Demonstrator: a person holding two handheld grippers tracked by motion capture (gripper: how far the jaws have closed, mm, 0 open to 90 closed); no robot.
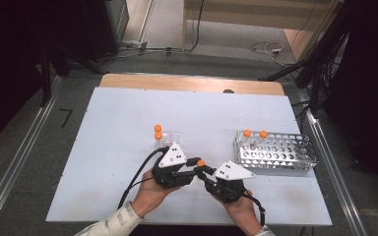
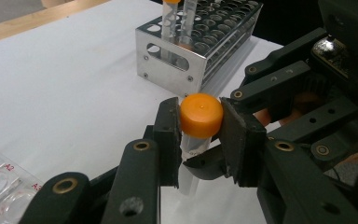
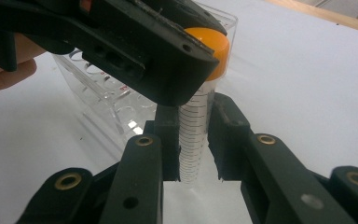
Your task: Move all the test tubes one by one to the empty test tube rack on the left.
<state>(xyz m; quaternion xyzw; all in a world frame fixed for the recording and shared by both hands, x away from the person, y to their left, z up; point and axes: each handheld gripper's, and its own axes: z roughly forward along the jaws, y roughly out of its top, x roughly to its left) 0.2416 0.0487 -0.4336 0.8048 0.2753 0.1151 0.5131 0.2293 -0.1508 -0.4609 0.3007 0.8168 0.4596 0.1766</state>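
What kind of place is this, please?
Probably a laboratory-style test bench: a metal tube rack, an orange-capped graduated tube and a clear well plate on a white table.

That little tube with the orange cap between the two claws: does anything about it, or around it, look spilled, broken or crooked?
Nothing stands out. The clear graduated tube is gripped by the right gripper around its body, while the left gripper clamps its orange screw cap. No spill shows on the white table. Two orange-capped tubes stand upright in the perforated metal rack.
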